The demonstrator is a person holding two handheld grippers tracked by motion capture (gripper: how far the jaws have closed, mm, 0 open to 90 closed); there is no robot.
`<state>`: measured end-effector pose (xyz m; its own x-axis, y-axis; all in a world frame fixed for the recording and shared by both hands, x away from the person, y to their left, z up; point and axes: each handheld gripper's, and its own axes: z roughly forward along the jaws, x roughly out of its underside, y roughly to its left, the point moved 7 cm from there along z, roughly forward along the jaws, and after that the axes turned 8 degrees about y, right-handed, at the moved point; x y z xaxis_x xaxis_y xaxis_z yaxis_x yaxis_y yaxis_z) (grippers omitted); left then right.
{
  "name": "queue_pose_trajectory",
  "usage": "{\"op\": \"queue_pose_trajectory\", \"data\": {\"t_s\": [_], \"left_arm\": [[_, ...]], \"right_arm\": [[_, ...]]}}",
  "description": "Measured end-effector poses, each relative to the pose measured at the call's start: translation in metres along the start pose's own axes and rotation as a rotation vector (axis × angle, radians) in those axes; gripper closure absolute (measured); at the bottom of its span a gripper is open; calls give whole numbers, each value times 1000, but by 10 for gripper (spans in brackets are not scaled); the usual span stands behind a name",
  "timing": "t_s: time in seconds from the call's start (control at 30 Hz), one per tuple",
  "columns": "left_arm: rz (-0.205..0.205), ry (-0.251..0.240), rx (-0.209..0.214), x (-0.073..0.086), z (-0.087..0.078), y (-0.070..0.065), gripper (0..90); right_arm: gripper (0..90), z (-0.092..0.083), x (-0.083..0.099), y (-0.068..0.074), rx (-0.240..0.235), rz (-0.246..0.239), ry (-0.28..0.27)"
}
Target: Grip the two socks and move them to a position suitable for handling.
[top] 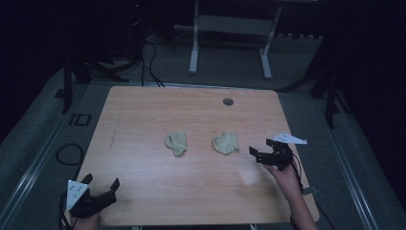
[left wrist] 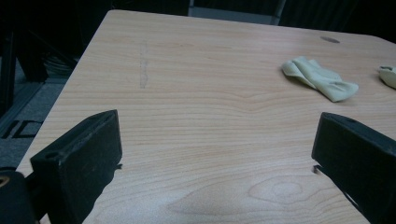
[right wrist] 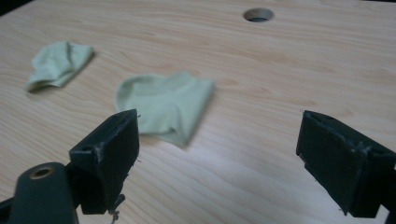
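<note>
Two pale green socks lie crumpled near the middle of the wooden table (top: 143,120): a left sock (top: 176,143) (left wrist: 319,78) (right wrist: 58,63) and a right sock (top: 226,143) (right wrist: 168,105). The right sock's edge (left wrist: 388,74) peeks in at the left gripper view's border. My left gripper (top: 101,183) (left wrist: 217,154) hovers open at the table's front left corner, far from both socks. My right gripper (top: 261,151) (right wrist: 217,154) is open just right of the right sock, with nothing between its jaws.
A round cable hole (top: 228,101) (right wrist: 258,14) (left wrist: 330,39) sits near the table's far edge. A faint grey smear (left wrist: 143,70) marks the wood at the left. Beyond the table stand a white frame (top: 230,28) and cables (top: 151,62) on the grey floor.
</note>
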<state>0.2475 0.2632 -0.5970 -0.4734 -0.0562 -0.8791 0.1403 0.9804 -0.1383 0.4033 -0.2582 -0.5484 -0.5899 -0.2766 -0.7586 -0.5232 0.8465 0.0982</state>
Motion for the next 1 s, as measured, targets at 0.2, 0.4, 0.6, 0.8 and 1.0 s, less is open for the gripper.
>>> {"op": "queue_pose_trajectory", "data": {"t_s": [0.2,0.4,0.6,0.8,1.0], "left_arm": [[2,22,20,2,2,-1,18],[9,21,19,2,1,-1,18],[24,21,14,2,0,-1,18],[26,15,18,2,-2,-1,18],[31,8,11,1,-4,-1,18]], "right_arm": [[144,15,-17,19,-20,-31,18],[145,35,-31,38,-40,-58,37],[163,58,-39,51,-53,-70,56],[163,81,-44,56,-50,-64,81],[163,96,-41,58,-38,-74,112]]}}
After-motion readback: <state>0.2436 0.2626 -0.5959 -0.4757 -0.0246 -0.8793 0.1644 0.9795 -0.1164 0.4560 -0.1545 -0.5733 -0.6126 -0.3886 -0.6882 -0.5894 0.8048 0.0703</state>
